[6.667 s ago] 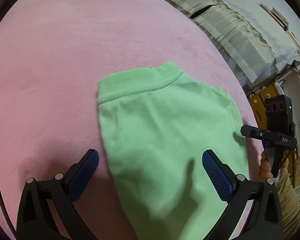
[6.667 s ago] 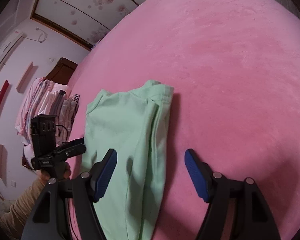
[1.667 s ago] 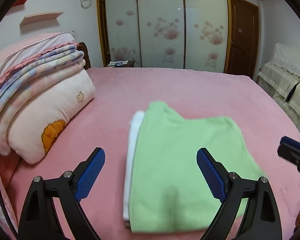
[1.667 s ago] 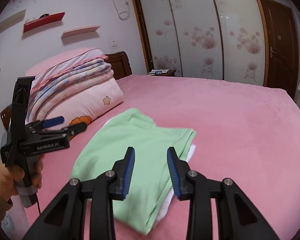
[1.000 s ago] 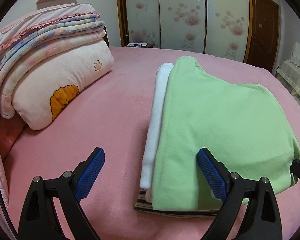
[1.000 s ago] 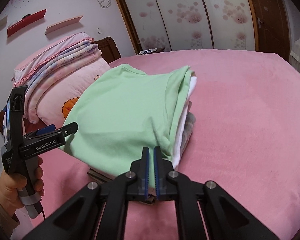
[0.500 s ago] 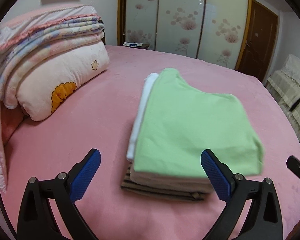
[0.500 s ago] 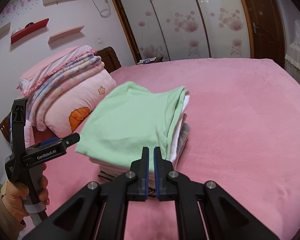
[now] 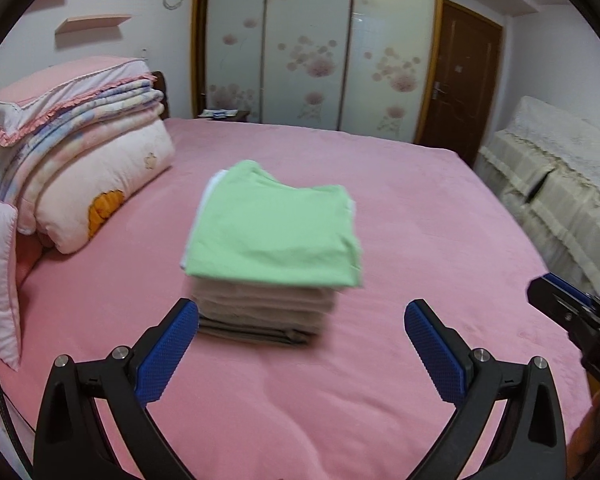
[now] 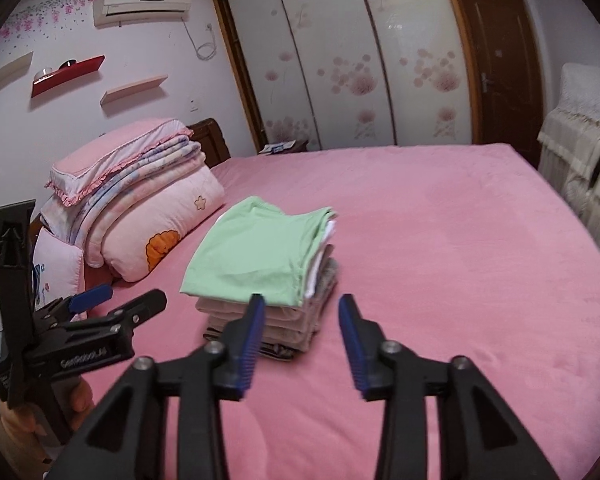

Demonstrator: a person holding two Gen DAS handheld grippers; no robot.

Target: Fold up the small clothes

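Note:
A folded light-green garment [image 9: 274, 228] [image 10: 260, 258] lies on top of a stack of folded clothes [image 9: 264, 312] [image 10: 284, 326] in the middle of the pink bed [image 9: 420, 240]. My left gripper [image 9: 302, 324] stands wide open, held back from the stack with nothing between its blue pads. My right gripper [image 10: 302, 318] is opening, its jaws empty, and it hovers short of the stack's near corner. The left gripper [image 10: 118, 300] shows at the left of the right wrist view in a person's hand. The right gripper's tip [image 9: 560, 300] shows at the right edge of the left wrist view.
Folded quilts and a pillow [image 9: 84, 160] [image 10: 140, 208] are piled at the head of the bed, left of the stack. A covered sofa [image 9: 560, 184] runs along the bed's right side. Sliding wardrobe doors [image 10: 360, 64] and a brown door [image 9: 456, 80] stand beyond.
Both grippers have pulled back and up from the stack. The right gripper, shut on the green garment's edge a second ago, has let go and its jaws have parted. The garment stays on the stack.

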